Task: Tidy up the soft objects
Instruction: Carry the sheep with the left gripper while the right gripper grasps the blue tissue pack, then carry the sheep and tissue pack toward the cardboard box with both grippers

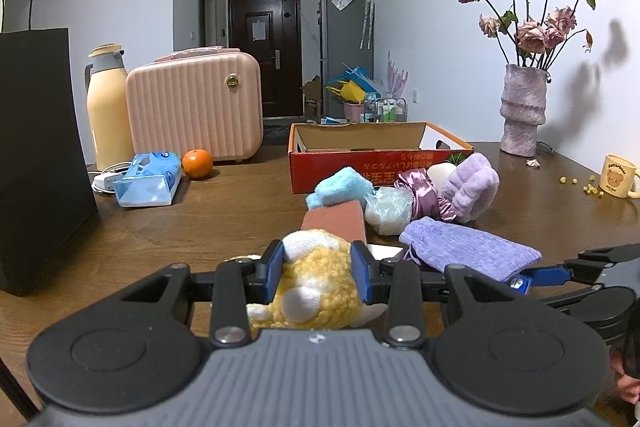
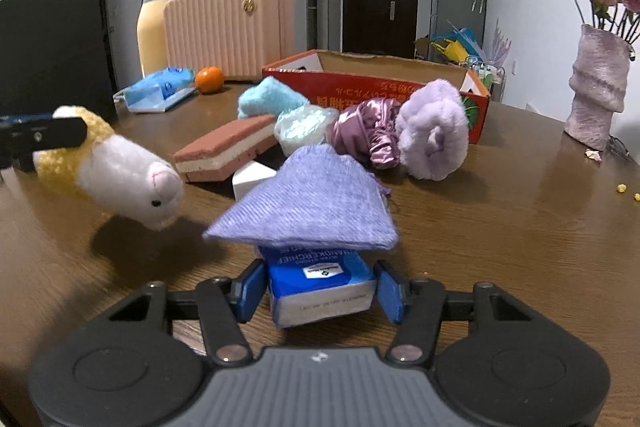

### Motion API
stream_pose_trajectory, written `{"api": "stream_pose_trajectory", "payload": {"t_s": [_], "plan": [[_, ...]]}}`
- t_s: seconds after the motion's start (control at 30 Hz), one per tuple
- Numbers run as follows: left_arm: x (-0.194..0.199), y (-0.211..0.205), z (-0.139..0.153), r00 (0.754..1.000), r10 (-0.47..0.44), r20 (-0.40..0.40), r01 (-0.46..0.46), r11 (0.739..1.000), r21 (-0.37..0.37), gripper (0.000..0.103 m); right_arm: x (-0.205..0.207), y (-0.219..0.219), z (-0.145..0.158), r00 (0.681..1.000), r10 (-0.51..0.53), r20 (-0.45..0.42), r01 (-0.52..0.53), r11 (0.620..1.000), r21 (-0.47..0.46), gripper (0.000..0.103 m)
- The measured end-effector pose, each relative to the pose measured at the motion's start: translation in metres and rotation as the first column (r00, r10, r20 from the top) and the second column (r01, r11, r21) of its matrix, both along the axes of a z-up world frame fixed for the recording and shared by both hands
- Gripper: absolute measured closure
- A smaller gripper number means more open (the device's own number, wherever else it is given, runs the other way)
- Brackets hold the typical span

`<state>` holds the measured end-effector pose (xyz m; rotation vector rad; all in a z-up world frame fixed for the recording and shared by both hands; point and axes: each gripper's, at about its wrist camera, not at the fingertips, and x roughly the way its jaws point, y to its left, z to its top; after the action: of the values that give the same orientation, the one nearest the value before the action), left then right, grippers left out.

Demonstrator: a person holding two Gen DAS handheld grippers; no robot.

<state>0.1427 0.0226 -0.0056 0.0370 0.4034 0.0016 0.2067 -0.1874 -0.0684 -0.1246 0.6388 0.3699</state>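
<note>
Low in the left wrist view, the left gripper (image 1: 318, 269) clamps a yellow-and-white plush toy (image 1: 316, 291) above the wooden table (image 1: 200, 227). At the bottom centre of the right wrist view, the right gripper (image 2: 320, 291) brackets a blue tissue pack (image 2: 320, 283) under a lavender pouch (image 2: 308, 203); whether its pads actually grip is unclear. Behind both, mid-frame, stands the red cardboard box (image 2: 376, 87).

Colours and patterns, tabletop clutter

Yellow-and-white fuzzy plush toy (image 2: 108, 163) with pink snout, black eye; lilac ribbed-weave pouch (image 2: 304, 203); blue-and-white tissue pack (image 2: 320, 283) with printed text; brown-white-brown layered sponge (image 2: 224, 151); sky-blue fluffy cloth (image 2: 272, 101); pale aqua-white puff (image 2: 304, 127); shiny mauve satin scrunchie (image 2: 370, 135); lavender plush roll (image 2: 434, 131). Red cardboard box (image 2: 376, 87) with yellow lettering, plain brown inside. Dark brown woodgrain table (image 1: 220, 223). Pink vertically ribbed case (image 1: 196, 103) with gold badge; cream flask (image 1: 108, 107) with grey collar; orange fruit (image 1: 197, 163); light-blue tissue bag (image 1: 146, 181); black paper bag (image 1: 40, 155); mottled mauve vase (image 1: 522, 107), faded pink roses (image 1: 536, 3); cream mug (image 1: 618, 175) with brown bear print. Blue pads on black fingers (image 1: 362, 267).
</note>
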Motion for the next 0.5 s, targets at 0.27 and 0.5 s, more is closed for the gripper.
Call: {"api": "stream_pose_trajectory", "payload": {"t_s": [0.27, 0.5], "plan": [[-0.003, -0.004, 0.009, 1.0, -0.009, 0.023, 0.009, 1.0, -0.005, 0.066, -0.017, -0.013, 0.022, 0.998, -0.005, 0.066, 0.002, 0.999, 0.047, 0.048], [-0.004, -0.006, 0.017, 0.999, -0.012, 0.042, 0.012, 1.0, -0.013, 0.066, -0.033, -0.018, 0.041, 0.991, -0.001, 0.132, -0.009, 0.997, 0.074, 0.048]]}}
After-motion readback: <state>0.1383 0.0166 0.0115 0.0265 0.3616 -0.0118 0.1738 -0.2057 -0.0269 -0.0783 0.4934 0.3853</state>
